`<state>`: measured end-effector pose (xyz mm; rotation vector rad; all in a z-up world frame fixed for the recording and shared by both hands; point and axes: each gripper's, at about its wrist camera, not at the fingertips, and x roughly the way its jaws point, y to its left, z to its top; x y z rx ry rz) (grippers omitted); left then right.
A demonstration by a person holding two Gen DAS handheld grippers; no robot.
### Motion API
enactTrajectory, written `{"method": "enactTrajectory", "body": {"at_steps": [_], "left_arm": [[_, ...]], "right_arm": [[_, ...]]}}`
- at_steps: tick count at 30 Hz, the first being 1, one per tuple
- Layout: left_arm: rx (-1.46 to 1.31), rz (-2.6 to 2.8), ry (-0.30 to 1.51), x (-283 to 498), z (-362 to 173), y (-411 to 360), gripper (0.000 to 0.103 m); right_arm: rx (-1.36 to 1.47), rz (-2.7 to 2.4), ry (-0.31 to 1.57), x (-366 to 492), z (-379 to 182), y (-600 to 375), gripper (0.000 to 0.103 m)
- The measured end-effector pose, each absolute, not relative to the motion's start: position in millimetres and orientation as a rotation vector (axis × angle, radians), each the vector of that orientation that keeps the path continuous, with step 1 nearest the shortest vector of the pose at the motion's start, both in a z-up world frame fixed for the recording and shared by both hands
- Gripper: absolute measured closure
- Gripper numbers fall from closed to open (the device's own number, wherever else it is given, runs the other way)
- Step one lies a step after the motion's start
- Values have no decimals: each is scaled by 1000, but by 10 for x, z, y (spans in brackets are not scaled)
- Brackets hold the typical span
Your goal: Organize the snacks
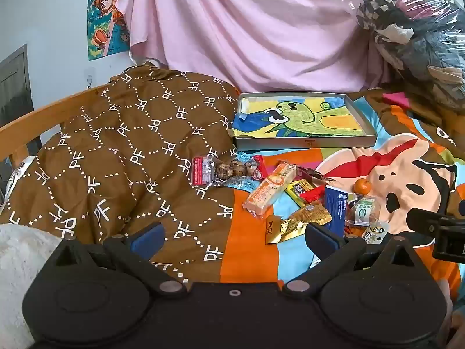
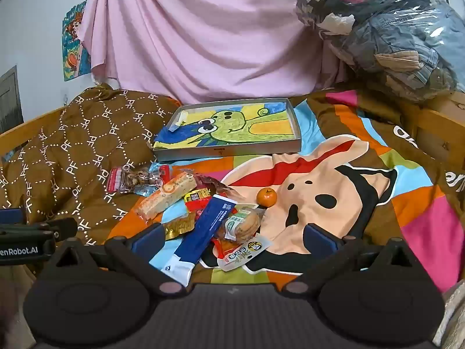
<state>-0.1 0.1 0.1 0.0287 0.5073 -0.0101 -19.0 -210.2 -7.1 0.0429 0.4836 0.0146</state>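
A heap of wrapped snacks lies on the colourful bedspread: an orange bar pack (image 1: 268, 189) (image 2: 167, 195), a blue sachet (image 1: 335, 210) (image 2: 205, 232), a gold wrapper (image 1: 296, 224), a clear red-edged pack (image 1: 221, 171) (image 2: 130, 179), a biscuit pack (image 2: 244, 222) and a small tangerine (image 1: 362, 186) (image 2: 266, 197). Behind them sits a shallow grey tray (image 1: 305, 143) (image 2: 226, 151) lined with a green cartoon picture. My left gripper (image 1: 234, 237) is open and empty, just before the heap. My right gripper (image 2: 234, 237) is open and empty, its fingers either side of the blue sachet and biscuit pack.
A brown PF-patterned quilt (image 1: 130, 151) (image 2: 72, 145) is bunched up on the left. A wooden bed rail (image 1: 32, 128) runs behind it. A pink sheet (image 1: 247, 29) hangs at the back. A plastic-wrapped bundle of clothes (image 2: 392, 35) sits at the back right.
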Motion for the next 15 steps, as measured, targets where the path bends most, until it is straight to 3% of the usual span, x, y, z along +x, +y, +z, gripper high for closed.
{"method": "enactTrajectory", "body": {"at_steps": [15], "left_arm": [[34,-8,509,1,0,0,1]], "right_arm": [[45,15,484,-193,-74,-2104,0]]}}
